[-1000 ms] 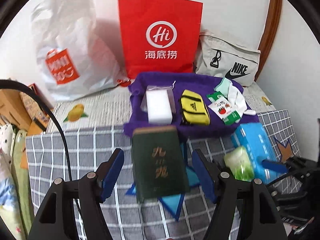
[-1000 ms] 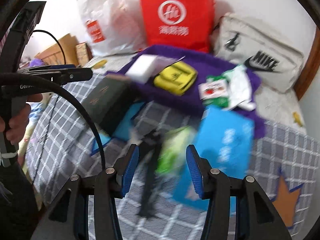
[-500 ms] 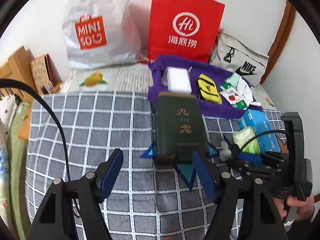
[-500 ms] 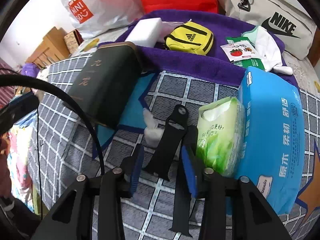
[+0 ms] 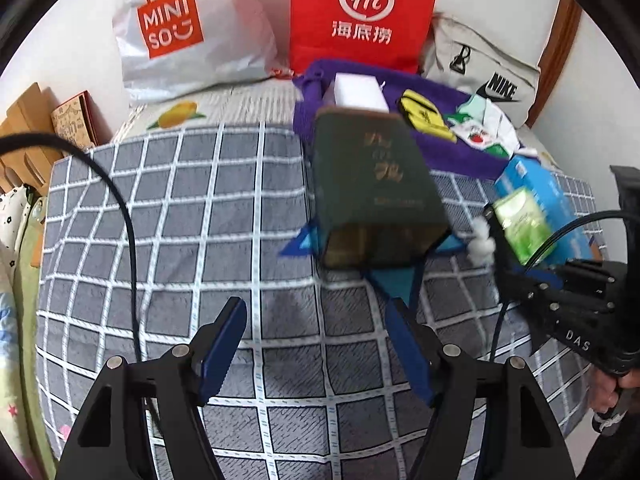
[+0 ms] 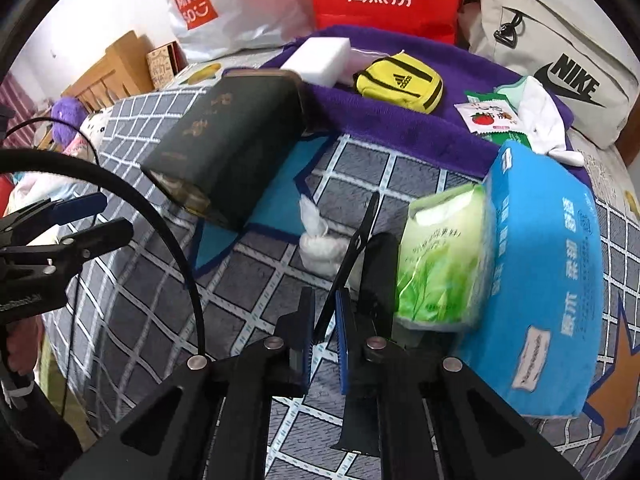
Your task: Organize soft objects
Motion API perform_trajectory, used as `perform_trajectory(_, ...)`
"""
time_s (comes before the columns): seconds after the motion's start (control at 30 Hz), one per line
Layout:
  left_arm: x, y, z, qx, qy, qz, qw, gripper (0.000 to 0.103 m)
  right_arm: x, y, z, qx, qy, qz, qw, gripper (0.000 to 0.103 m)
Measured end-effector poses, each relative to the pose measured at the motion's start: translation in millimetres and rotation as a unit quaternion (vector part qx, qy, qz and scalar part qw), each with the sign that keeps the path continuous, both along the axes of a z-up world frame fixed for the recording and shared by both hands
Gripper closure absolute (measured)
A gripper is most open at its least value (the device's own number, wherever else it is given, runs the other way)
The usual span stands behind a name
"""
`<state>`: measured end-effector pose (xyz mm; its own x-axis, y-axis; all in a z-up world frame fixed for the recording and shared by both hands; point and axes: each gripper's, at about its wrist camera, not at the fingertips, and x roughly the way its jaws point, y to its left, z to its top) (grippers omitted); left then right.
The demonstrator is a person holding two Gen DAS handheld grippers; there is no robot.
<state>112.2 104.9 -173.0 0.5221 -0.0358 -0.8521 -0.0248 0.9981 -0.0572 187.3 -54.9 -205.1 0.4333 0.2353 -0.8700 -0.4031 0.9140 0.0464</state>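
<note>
On the purple towel [image 6: 400,116] lie a sponge [image 6: 316,58], yellow pouch [image 6: 400,82] and sachets. The right tool [image 6: 323,344] has just been closing and clamps a black strap [image 6: 356,240] on the bed; the left tool [image 5: 316,356] stands apart, empty. Tissue packs [image 6: 440,256], cotton and green box [image 6: 228,148] remain unsorted.

- The right gripper [image 6: 323,342] is pointing down at the checked blanket [image 6: 260,276], its jaws having just been closing, and a thin black strap [image 6: 352,248] is running up between the blue pads.
- Just right of the fingers, a green tissue pack [image 6: 440,256] is leaning against a blue tissue pack [image 6: 548,272].
- Ahead and left, a dark green box [image 6: 232,136] is lying tilted.
- A white wad [image 6: 320,240] is sitting just ahead.
- Far left, the left gripper [image 6: 80,220] is hovering.
</note>
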Motion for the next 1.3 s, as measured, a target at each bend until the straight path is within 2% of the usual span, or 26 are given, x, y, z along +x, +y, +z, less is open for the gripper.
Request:
perform_trajectory(0.13,-4.0,-4.8,-16.5,0.012,-0.019,-0.003,0.9998,0.033,-4.4,-2.4,-14.3,-0.006,-0.013,-0.003,1.000,0.093)
perform_trajectory(0.2,-5.0,-9.2,-26.0,0.030,-0.022,-0.004,0.9993,0.033,-2.8,-4.4,-23.9,0.007,-0.016,-0.010,1.000,0.094)
perform_trajectory(0.23,-5.3,-11.2,-31.3,0.036,-0.020,-0.006,0.9991,0.032,-5.4,-6.3,-24.0,0.017,-0.033,-0.014,0.999,0.094)
perform_trajectory(0.3,-9.8,-15.8,-35.1,0.052,-0.044,-0.009,0.9977,0.027,-8.6,-7.7,-26.3,0.028,-0.053,-0.018,0.998,0.094)
perform_trajectory(0.5,-14.2,-13.2,-34.9,0.028,-0.067,-0.017,0.9972,0.018,-18.0,-7.0,-34.2,0.043,-0.107,-0.025,0.993,0.092)
perform_trajectory(0.57,-12.1,-14.2,-36.0,0.025,-0.061,-0.023,0.9975,0.010,-16.2,-11.5,-34.9,0.062,-0.105,-0.031,0.992,0.092)
perform_trajectory(0.6,-11.1,-15.7,-37.4,0.026,-0.058,-0.026,0.9976,0.003,-15.2,-13.6,-35.0,0.069,-0.103,-0.033,0.992,0.092)
perform_trajectory(0.67,-7.9,-20.5,-40.4,0.043,-0.049,-0.028,0.9975,0.000,-14.8,-14.2,-35.0,0.071,-0.105,-0.032,0.991,0.091)
perform_trajectory(0.73,-8.3,-18.7,-40.8,0.035,-0.049,-0.027,0.9978,0.000,-16.2,-15.1,-34.9,0.071,-0.106,-0.031,0.991,0.089)
perform_trajectory(0.83,-8.0,-18.3,-41.7,0.033,-0.048,-0.028,0.9979,0.000,-17.7,-14.3,-35.1,0.070,-0.107,-0.026,0.991,0.077)
perform_trajectory(0.9,-7.8,-18.6,-41.9,0.034,-0.048,-0.028,0.9979,0.000,-18.2,-10.9,-35.1,0.067,-0.108,-0.018,0.992,0.050)
perform_trajectory(0.97,-7.9,-18.4,-41.8,0.034,-0.048,-0.028,0.9979,0.000,-20.8,-1.2,-35.3,0.065,-0.108,0.012,0.992,0.044)
perform_trajectory(1.13,-7.8,-18.7,-41.8,0.034,-0.048,-0.028,0.9979,0.000,-25.3,16.9,-36.9,0.019,-0.121,0.031,0.992,0.044)
perform_trajectory(1.3,-7.5,-17.5,-40.6,0.034,-0.052,-0.025,0.9978,0.003,-21.8,4.6,-34.9,0.054,-0.112,0.019,0.992,0.060)
